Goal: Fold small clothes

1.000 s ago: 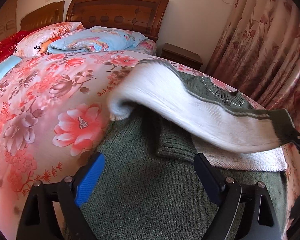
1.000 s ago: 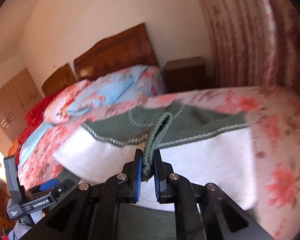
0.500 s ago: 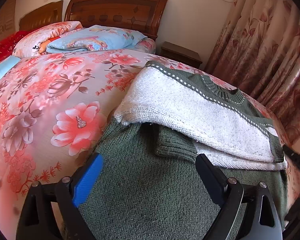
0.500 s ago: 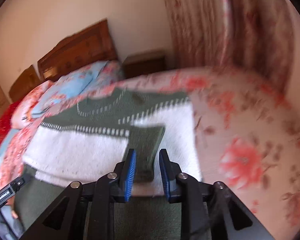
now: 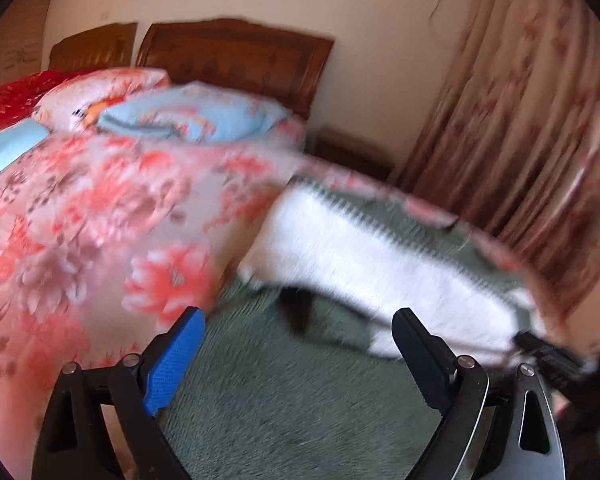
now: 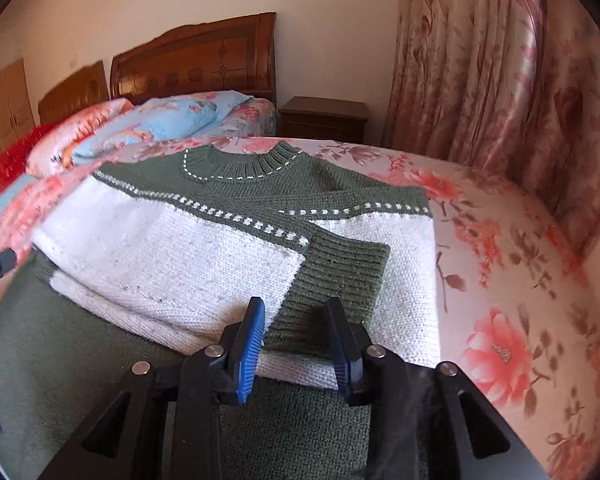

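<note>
A green and white knitted sweater (image 6: 172,256) lies flat on the flowered bedspread (image 6: 500,280). One sleeve is folded across its chest, ending in a green ribbed cuff (image 6: 340,268). My right gripper (image 6: 296,312) hovers just over that cuff. Its jaws are opening and the pads do not press on the knit. In the blurred left wrist view, the left gripper (image 5: 298,320) stands wide open over the sweater's green hem part (image 5: 300,400), holding nothing. The white band (image 5: 380,264) lies beyond it.
Pillows (image 6: 160,124) and a folded quilt sit at the head of the bed under a wooden headboard (image 6: 196,60). A dark nightstand (image 6: 324,118) stands beside it. Flowered curtains (image 6: 480,60) hang close along the bed's right side.
The right gripper brought the lifted sleeve down onto the sweater and let go of the cuff, its jaws parting. The left gripper stayed open and rose and tilted a little.
</note>
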Action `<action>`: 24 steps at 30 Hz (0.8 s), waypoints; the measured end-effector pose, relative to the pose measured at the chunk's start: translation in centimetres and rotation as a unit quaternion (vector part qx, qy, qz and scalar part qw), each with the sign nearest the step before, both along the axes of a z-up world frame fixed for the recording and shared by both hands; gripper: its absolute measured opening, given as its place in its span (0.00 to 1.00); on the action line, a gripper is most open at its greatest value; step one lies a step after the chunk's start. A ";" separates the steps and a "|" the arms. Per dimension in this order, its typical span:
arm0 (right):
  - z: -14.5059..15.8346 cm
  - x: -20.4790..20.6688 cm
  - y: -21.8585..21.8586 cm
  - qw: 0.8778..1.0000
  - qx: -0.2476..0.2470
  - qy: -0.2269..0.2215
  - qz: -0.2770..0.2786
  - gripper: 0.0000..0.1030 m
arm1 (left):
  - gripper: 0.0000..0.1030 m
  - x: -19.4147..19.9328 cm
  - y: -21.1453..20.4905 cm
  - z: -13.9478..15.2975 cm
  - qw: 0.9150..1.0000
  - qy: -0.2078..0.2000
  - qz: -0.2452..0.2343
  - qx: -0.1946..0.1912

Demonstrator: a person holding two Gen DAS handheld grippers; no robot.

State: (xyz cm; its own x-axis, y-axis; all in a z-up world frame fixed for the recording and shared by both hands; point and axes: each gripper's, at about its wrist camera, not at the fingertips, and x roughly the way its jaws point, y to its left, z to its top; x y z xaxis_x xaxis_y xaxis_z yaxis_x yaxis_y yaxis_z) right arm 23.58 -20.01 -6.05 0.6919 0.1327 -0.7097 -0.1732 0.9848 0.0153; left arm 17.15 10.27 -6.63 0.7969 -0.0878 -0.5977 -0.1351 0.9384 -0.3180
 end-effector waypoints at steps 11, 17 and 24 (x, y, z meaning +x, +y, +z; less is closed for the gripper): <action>-0.1 0.0 0.4 1.000 -0.009 -0.002 -0.005 0.32 | 1.00 14.4 -1.1 0.9 0.992 0.073 -0.087 -0.054; -0.1 -0.1 0.4 1.000 -0.007 -0.001 -0.005 0.32 | 1.00 18.7 0.1 -2.9 0.984 0.176 -0.009 0.027; -0.2 -0.1 0.3 1.000 -0.005 -0.001 -0.005 0.32 | 1.00 18.5 -0.3 0.3 0.989 0.130 -0.038 -0.058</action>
